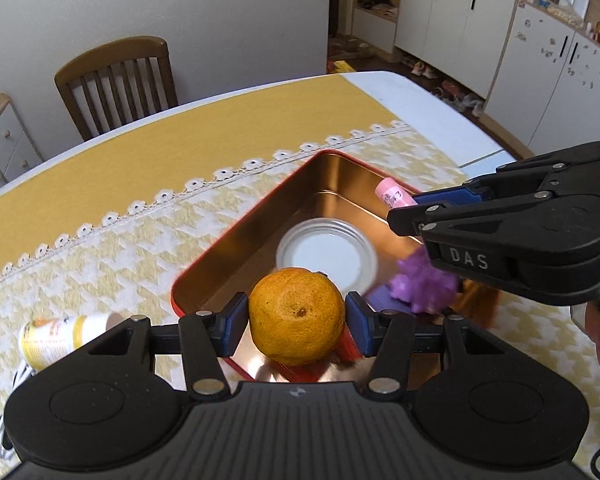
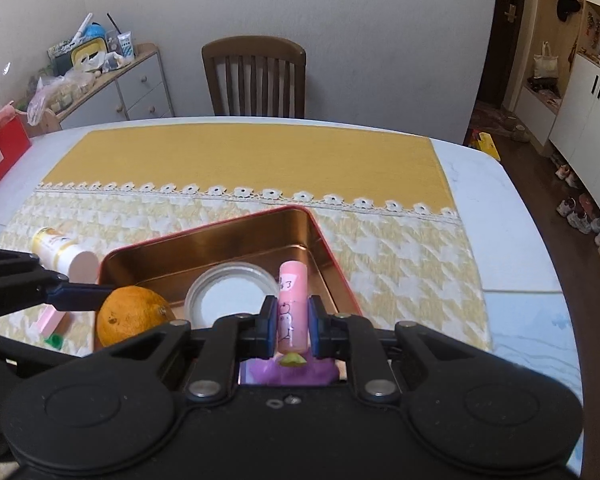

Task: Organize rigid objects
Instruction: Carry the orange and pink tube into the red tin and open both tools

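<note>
My left gripper [image 1: 296,322] is shut on an orange [image 1: 296,316], held over the near corner of a red-rimmed copper tin [image 1: 260,220]. My right gripper [image 2: 292,326] is shut on a pink tube [image 2: 291,308] with a small drawing on it, held over the tin [image 2: 204,250]. The tube's tip shows in the left wrist view [image 1: 392,196], as does the right gripper [image 1: 416,210]. A white round lid [image 1: 326,256] and a purple toy [image 1: 420,284] lie inside the tin. The orange [image 2: 130,316] and left gripper [image 2: 96,294] show in the right wrist view.
A yellow-and-white bottle [image 1: 60,334] lies on the placemat left of the tin. A pink block [image 2: 52,320] and a green cap [image 2: 54,342] lie near it. A wooden chair [image 2: 256,78] stands behind the table. A red box [image 2: 0,152] sits at the far left edge.
</note>
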{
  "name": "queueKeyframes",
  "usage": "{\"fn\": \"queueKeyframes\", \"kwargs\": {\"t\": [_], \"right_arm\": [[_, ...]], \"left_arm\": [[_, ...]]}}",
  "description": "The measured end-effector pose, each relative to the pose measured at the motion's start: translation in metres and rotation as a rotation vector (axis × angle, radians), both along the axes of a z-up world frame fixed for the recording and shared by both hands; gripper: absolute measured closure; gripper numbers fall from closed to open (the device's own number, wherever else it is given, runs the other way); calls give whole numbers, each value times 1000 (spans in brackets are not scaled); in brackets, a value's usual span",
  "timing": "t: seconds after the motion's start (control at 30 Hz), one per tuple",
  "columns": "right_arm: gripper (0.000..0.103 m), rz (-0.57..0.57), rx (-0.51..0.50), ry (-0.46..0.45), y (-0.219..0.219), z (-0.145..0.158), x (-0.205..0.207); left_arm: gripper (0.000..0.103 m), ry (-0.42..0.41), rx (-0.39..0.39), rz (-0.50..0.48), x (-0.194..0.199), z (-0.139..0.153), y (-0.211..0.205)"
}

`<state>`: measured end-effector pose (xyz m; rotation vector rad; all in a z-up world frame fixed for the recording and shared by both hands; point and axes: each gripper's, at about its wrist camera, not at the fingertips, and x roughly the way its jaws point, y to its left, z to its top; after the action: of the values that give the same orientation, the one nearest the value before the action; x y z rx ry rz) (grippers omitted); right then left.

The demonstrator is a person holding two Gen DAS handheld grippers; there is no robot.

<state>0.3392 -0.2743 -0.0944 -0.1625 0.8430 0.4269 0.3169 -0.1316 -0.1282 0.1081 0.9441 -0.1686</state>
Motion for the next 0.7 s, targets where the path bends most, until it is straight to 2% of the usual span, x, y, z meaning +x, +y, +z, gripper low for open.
{"fn": "queueKeyframes", "kwargs": {"t": [0.27,0.5,0.7], "right_arm": [[88,23,-23,76,9,-21,19],[88,34,-14,95,11,-26,23],[81,33,-12,101,11,-28,23]], "left_arm": [[51,42,10,26,16,-15,5],[51,65,1,35,20,-24,6],[50,73,-9,55,23,-23,6]]}}
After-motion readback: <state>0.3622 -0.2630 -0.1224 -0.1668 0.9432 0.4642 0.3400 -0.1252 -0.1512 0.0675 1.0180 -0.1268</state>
